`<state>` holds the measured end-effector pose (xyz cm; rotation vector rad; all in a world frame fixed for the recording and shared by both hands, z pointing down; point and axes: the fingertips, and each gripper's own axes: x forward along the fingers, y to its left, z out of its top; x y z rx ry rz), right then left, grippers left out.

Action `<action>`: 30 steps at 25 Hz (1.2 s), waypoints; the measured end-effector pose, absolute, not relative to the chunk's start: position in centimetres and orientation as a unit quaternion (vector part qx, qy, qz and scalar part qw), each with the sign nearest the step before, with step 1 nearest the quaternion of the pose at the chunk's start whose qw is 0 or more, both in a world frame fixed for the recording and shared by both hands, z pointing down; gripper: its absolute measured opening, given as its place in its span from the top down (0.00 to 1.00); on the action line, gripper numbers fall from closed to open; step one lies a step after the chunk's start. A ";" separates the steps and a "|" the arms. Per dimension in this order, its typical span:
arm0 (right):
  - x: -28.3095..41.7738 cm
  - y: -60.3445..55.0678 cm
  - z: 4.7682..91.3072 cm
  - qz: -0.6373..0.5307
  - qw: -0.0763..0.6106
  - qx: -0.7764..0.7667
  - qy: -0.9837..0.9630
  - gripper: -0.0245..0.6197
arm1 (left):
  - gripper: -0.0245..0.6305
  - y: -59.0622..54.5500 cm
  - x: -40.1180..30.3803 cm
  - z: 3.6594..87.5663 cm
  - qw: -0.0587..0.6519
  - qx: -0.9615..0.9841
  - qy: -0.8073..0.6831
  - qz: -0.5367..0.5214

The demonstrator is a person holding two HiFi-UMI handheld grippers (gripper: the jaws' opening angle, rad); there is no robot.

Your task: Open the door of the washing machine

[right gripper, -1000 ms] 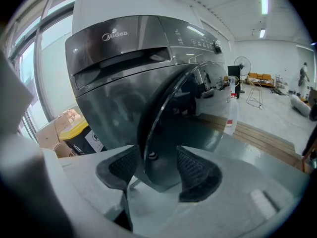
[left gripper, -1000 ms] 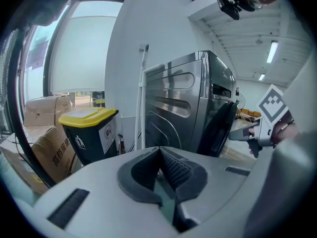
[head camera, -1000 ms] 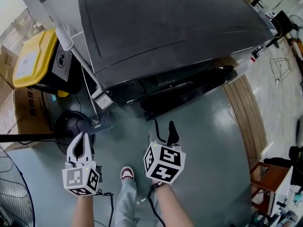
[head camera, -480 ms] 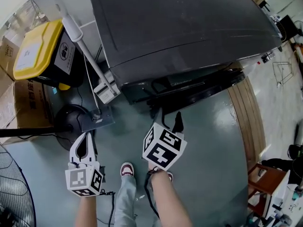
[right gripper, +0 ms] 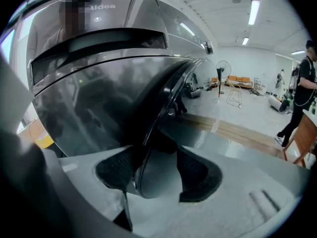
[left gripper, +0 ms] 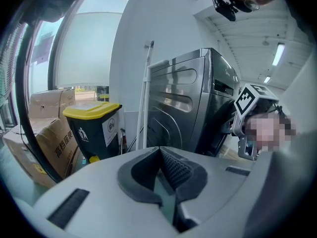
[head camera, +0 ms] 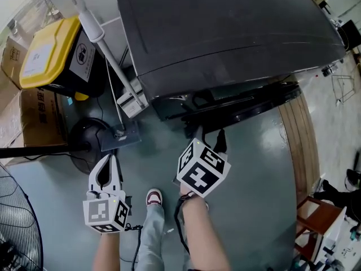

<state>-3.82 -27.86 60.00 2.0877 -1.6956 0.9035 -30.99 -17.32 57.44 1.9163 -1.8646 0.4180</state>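
Now, washing machine [head camera: 225,33]: dark grey, filling the far side of the head view, its front facing the person.
Door [head camera: 242,106]: on the machine's near face; it looks ajar, its rim standing a little off the front, so the opening step seems under way.
Bin [head camera: 51,55]: yellow lid, far left, well apart from the work.
Right gripper [right gripper: 156,167]: clenched on the door's rim, which runs between its pads; the next move calls for a steady outward swing following the hinge's arc.
Left gripper [left gripper: 161,155]: jaws pressed together on nothing, idle at near left.
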 end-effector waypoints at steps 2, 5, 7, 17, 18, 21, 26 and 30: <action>-3.8 -27.9 60.1 0.317 0.150 0.726 -0.591 0.61 | 0.96 -17.4 -31.0 57.5 0.217 0.690 -0.674 0.150; -3.8 -27.8 60.1 0.319 0.151 0.730 -0.585 0.61 | 0.96 -17.3 -30.9 57.6 0.220 0.688 -0.675 0.148; -3.7 -27.7 60.1 0.319 0.152 0.734 -0.580 0.61 | 0.96 -17.1 -30.9 57.5 0.221 0.687 -0.677 0.147; -3.1 -26.5 60.1 0.311 0.158 0.738 -0.578 0.62 | 0.96 -16.0 -31.4 57.5 0.224 0.679 -0.684 0.141; -2.8 -25.7 60.2 0.306 0.163 0.742 -0.573 0.62 | 0.96 -15.8 -31.3 57.5 0.224 0.680 -0.684 0.141; -1.6 -23.8 60.6 0.289 0.184 0.756 -0.558 0.64 | 0.96 -15.6 -31.1 57.6 0.225 0.681 -0.682 0.141; -1.1 -22.8 60.9 0.283 0.189 0.754 -0.563 0.64 | 0.96 -15.4 -30.0 57.9 0.223 0.688 -0.676 0.140; -0.4 -21.8 61.0 0.301 0.183 0.746 -0.565 0.64 | 0.96 -15.0 -27.9 57.7 0.222 0.701 -0.662 0.143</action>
